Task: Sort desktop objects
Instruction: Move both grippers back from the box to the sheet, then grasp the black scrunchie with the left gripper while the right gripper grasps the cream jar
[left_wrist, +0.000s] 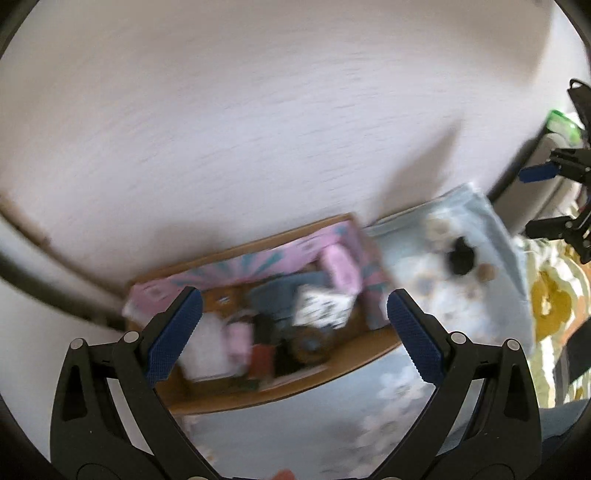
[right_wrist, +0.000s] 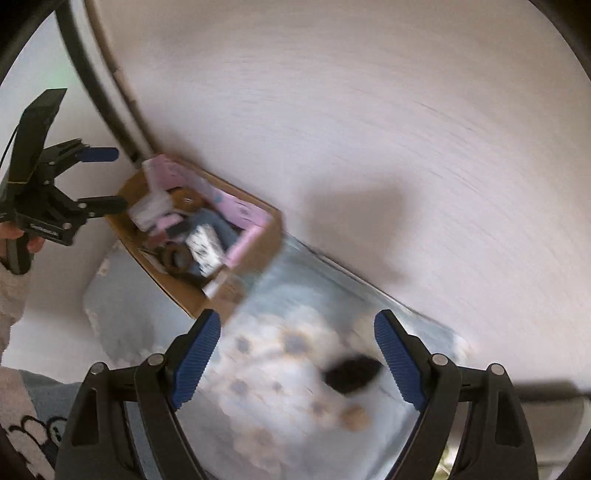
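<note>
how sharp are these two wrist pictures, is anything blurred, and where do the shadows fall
Left wrist view: the gripper is crisp, but the cardboard box and floral cloth are motion-smeared. Right wrist view: the same, with a soft shadow on the white surface. Both are fisheye-curved.

No text, brand or number can be read anywhere. The white packet in the box bears dark marks (too blurred to tell as letters), and small print on the left gripper is illegible.
</note>
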